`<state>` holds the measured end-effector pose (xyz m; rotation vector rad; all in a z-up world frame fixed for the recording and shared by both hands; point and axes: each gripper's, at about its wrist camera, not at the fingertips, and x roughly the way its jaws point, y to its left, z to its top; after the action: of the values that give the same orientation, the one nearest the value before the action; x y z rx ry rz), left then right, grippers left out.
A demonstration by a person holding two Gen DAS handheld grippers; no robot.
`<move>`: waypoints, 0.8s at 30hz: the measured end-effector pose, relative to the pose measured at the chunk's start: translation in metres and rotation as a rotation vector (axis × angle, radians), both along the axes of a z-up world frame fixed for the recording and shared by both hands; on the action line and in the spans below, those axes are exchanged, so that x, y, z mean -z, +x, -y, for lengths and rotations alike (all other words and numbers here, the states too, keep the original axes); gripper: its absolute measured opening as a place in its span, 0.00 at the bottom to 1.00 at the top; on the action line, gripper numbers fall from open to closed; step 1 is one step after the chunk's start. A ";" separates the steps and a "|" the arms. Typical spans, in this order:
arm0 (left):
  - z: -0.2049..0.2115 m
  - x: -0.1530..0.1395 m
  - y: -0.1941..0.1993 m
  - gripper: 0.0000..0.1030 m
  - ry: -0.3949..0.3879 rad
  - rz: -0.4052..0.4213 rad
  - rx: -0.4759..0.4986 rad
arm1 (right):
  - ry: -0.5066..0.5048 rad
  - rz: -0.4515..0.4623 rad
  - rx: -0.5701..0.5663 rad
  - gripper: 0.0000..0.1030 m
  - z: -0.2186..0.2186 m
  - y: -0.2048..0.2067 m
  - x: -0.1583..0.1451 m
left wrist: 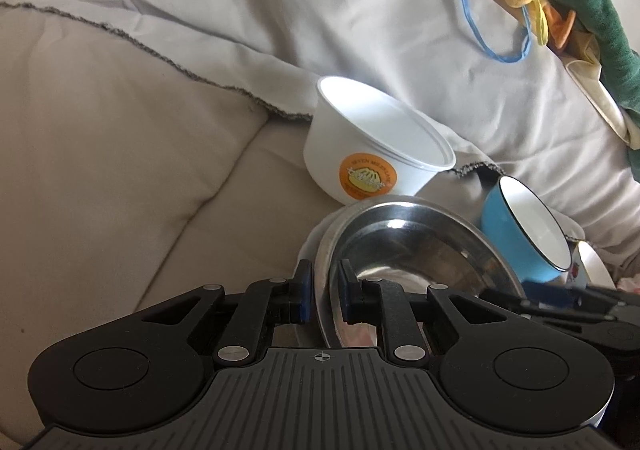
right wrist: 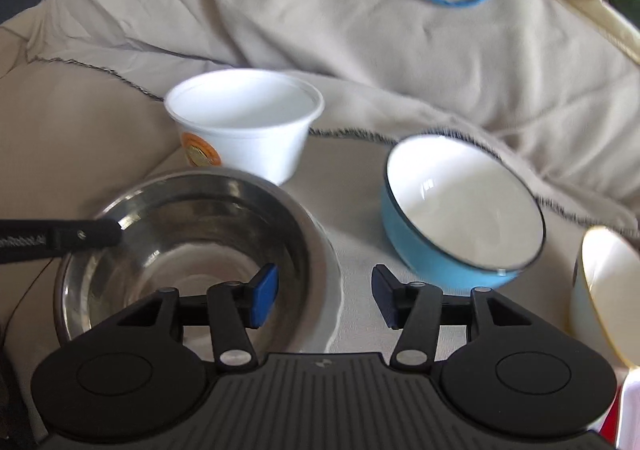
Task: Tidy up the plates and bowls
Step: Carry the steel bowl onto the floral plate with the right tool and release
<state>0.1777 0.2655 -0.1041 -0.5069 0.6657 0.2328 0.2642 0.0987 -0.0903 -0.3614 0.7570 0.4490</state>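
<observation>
"SEVEN MILES LANE" on white tub [left wrist: 368, 146]

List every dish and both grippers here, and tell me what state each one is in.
steel bowl: upright, empty, sitting on a white plate
white tub: upright, empty
blue bowl: tilted toward the camera, empty
cream bowl: tilted on its side at the right edge
left gripper: shut on the steel bowl's rim
right gripper: open, holding nothing

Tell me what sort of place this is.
Probably a living room or bedroom at home, not a kitchen: the steel bowl and blue bowl sit on a soft beige cushion draped with a pale sheet, with plush toys behind.
</observation>
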 end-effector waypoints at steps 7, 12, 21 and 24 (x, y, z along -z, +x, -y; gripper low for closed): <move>-0.004 0.001 -0.002 0.17 -0.030 0.009 -0.011 | 0.073 -0.224 0.024 0.50 0.012 0.012 0.015; -0.018 0.006 -0.007 0.24 -0.134 0.038 -0.049 | 0.103 -0.276 0.000 0.51 0.007 0.009 0.018; -0.008 0.000 -0.004 0.41 -0.017 0.011 -0.043 | 0.106 -0.271 -0.020 0.56 0.006 0.001 0.021; -0.012 0.010 0.002 0.41 -0.087 -0.017 -0.013 | 0.119 -0.273 -0.011 0.56 0.006 0.004 0.021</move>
<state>0.1793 0.2777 -0.1141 -0.5935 0.6919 0.2210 0.2686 0.0925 -0.1111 -0.1947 0.9889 0.5579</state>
